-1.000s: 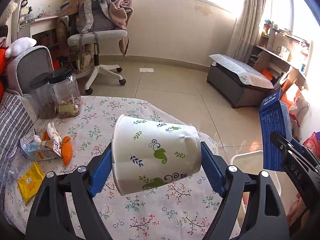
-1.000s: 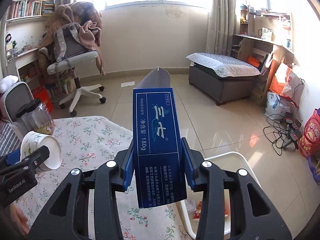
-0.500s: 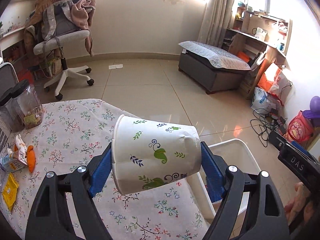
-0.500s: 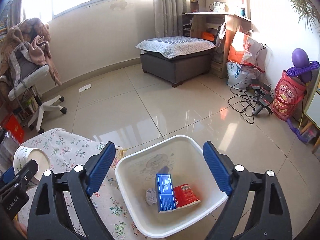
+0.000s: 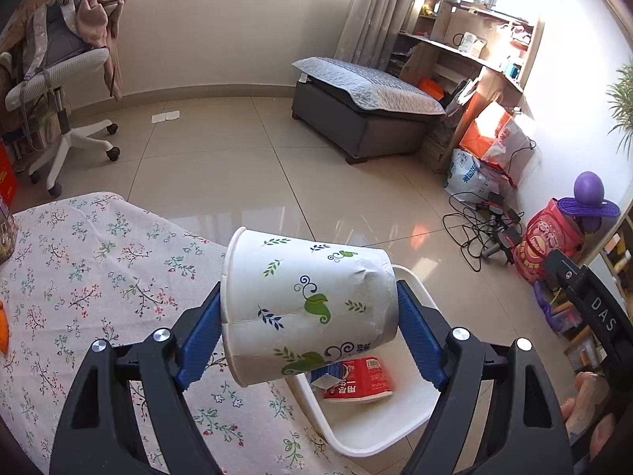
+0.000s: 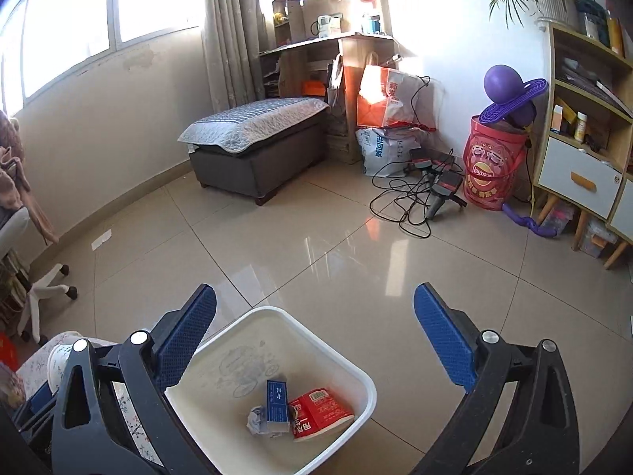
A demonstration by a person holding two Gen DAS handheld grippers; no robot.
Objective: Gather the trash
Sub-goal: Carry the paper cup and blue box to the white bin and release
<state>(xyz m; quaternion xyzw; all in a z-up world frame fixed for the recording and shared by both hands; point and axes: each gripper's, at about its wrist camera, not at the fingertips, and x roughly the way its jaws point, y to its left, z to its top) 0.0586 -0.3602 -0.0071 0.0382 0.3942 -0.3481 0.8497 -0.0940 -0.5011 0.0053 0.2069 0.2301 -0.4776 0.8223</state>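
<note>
My left gripper [image 5: 308,334] is shut on a white paper cup [image 5: 308,308] with green leaf prints, held on its side at the table's right edge, above the near corner of the white trash bin [image 5: 379,423]. My right gripper [image 6: 314,336] is open and empty, above the bin [image 6: 356,376]. In the bin lie a blue carton [image 6: 277,405], a red packet [image 6: 320,413] and a crumpled wrapper [image 6: 255,423]. The red packet also shows in the left wrist view [image 5: 356,382]. The cup's rim [image 6: 55,362] shows at the right wrist view's left edge.
The table with a floral cloth [image 5: 79,285] is at the left. The bin stands on the tiled floor beside it. An office chair [image 5: 59,79], a grey bench [image 5: 364,114], cables [image 6: 415,198], bags and shelves [image 6: 585,138] stand around the room.
The right gripper opened over the bin and dropped the blue carton into it. The left gripper carried the cup rightward from over the table to the bin's edge.
</note>
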